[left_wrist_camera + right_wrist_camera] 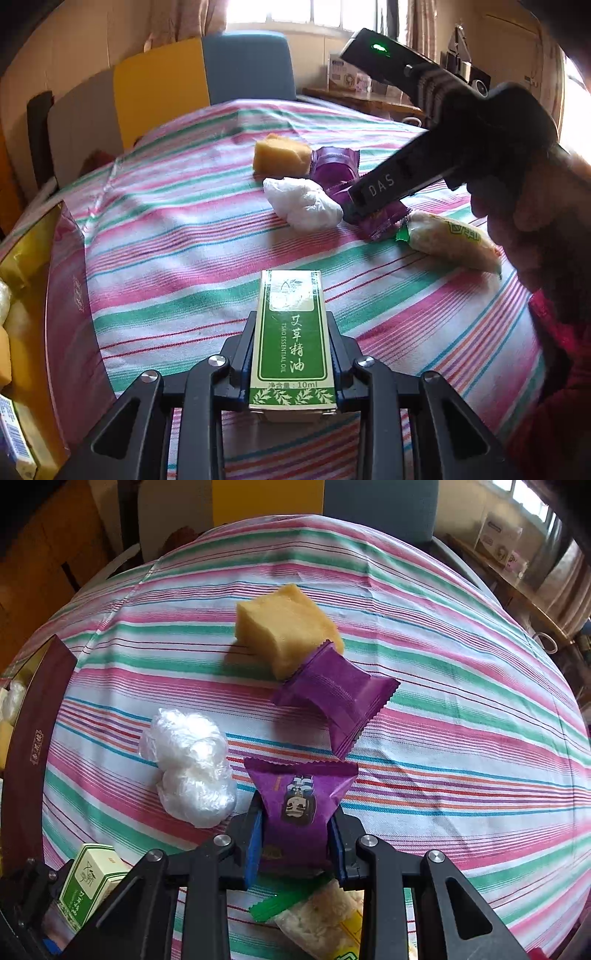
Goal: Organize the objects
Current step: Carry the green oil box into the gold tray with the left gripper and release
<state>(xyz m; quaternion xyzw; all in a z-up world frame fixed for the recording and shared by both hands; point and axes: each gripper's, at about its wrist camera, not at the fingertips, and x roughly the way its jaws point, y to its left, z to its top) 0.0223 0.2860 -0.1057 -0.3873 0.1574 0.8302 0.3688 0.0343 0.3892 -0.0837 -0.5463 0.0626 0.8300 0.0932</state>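
Left gripper [293, 354]: jaws pinched on a green essential-oil box [291, 341], which stands lengthwise between the blue pads, label up, held above the striped tablecloth [184, 266]. The right wrist view catches the same box only as a corner at its lower left [92, 878].

Right gripper [297, 834]: jaws clamped on a purple snack packet [301, 805], printed face up, its serrated end pointing away. In the left wrist view this gripper [354, 212] comes in from the upper right, tips down at the cloth with the purple wrapper [380, 225] showing beneath them; a hand [524, 206] grips its handle, red sleeve [554, 387] below.

On the cloth, far of centre: a yellow sponge block [284, 635], with a second purple packet [336, 698] touching its near right corner. A crumpled clear plastic wad [188, 768] lies just left of the held packet. A rice-cracker packet with a green end [317, 919] lies near, under the right gripper; the left view shows it whole [450, 240], right of the purple wrapper.

Left view only: an open maroon box with gold lining [59, 295] at the left edge, holding pale items, and a green light on the right gripper's body [378, 47]. The right view shows just the box's maroon wall [37, 746].
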